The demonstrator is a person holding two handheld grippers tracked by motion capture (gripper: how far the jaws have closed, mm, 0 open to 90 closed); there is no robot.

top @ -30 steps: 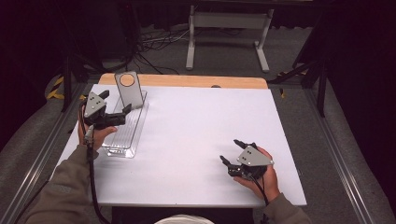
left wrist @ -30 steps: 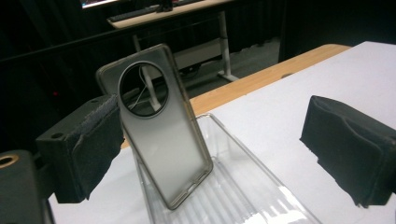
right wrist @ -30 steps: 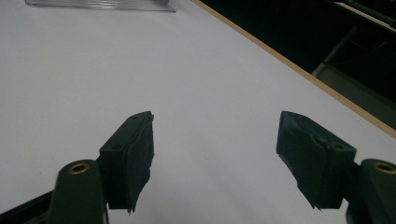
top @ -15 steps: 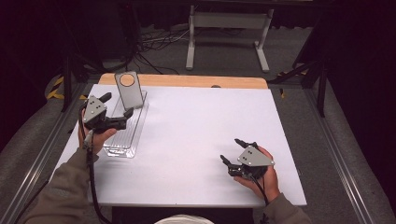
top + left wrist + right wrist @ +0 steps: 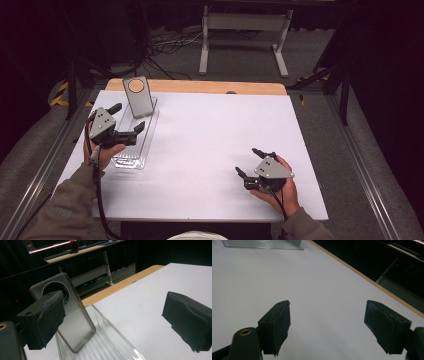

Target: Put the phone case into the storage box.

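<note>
The phone (image 5: 139, 96) is propped upright in the tray (image 5: 134, 140), just beyond the gaping left tongs (image 5: 127, 121); the right tongs (image 5: 250, 163), also apart, are held well off.

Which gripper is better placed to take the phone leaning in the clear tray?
Left. The left gripper hovers open over the tray, jaws pointed at the phone. The right gripper sits open far across the table, nothing between its jaws.

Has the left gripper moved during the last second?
Yes. The left gripper moved slightly toward the table's far edge, closer to the phone leaning in the clear tray.
</note>
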